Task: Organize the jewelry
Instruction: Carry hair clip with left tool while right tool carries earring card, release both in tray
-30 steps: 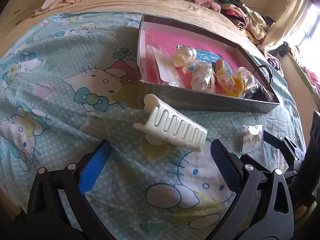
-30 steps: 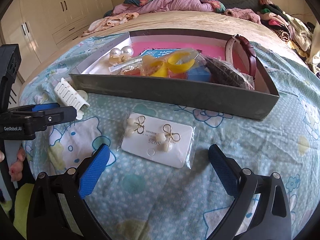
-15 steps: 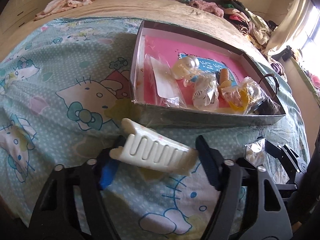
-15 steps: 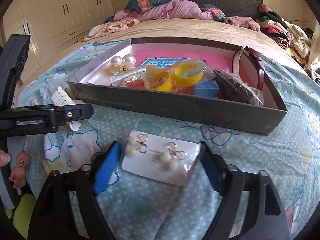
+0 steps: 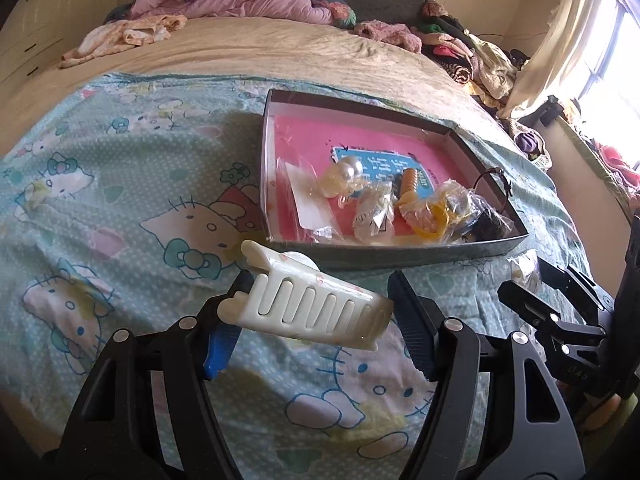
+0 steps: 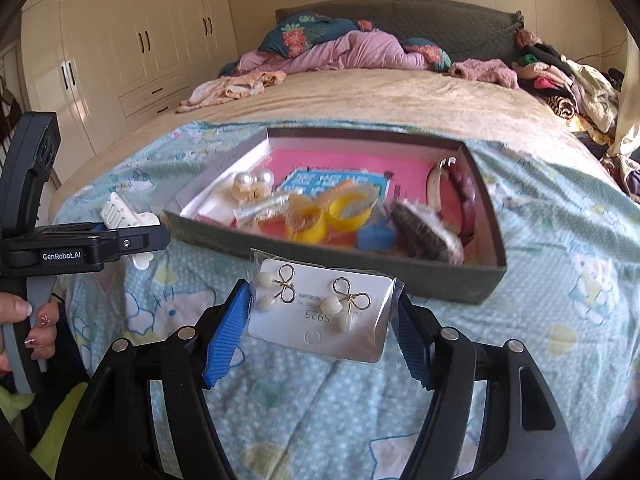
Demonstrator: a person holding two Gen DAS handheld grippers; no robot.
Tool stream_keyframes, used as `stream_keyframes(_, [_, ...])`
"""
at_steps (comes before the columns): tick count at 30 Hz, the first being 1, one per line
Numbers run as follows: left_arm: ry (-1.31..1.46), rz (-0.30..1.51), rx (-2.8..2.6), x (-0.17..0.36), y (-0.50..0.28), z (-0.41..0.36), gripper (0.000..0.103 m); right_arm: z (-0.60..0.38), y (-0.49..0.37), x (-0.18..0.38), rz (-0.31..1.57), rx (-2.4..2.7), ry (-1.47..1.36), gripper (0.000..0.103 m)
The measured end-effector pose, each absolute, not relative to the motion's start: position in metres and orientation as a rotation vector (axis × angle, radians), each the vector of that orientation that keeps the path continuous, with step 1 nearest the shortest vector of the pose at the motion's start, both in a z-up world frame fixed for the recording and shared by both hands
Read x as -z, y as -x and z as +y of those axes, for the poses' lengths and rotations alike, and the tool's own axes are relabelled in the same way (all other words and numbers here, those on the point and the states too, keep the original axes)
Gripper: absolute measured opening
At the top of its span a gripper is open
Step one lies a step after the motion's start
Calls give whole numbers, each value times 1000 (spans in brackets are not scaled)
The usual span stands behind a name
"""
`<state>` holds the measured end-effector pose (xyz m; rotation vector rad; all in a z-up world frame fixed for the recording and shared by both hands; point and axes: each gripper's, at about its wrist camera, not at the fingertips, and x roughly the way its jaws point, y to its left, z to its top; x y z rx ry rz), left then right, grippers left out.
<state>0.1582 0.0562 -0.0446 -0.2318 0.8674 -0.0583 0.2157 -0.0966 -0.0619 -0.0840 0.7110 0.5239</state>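
My left gripper (image 5: 316, 312) is shut on a white hair claw clip (image 5: 308, 308) and holds it above the bedspread, just in front of the grey box (image 5: 400, 254). My right gripper (image 6: 322, 316) is shut on a bagged card of bow earrings (image 6: 320, 308) and holds it lifted before the box's near wall (image 6: 360, 268). The box has a pink floor and holds pearl earrings (image 6: 252, 182), yellow rings (image 6: 332, 216), a dark red strap (image 6: 460, 192) and other bagged pieces. The left gripper with the clip also shows in the right wrist view (image 6: 120, 220).
The box lies on a light blue cartoon-cat bedspread (image 5: 120, 208) over a beige bed. Piled clothes (image 6: 560, 80) and a pink quilt (image 6: 352, 52) lie at the far end. Wardrobes (image 6: 120, 40) stand to the left.
Both grippers closed from open onto their items, the left on the claw clip and the right on the earring card, and lifted them off the bedspread toward the box.
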Motion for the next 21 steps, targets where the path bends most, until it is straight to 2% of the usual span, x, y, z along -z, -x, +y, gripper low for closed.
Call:
stream_keyframes(11, [182, 823, 56, 10, -173, 56, 61, -93, -236, 24, 636, -529, 103, 67])
stream_keyframes(21, [149, 813, 71, -2, -192, 49, 61, -87, -255, 9, 610, -542, 120, 67])
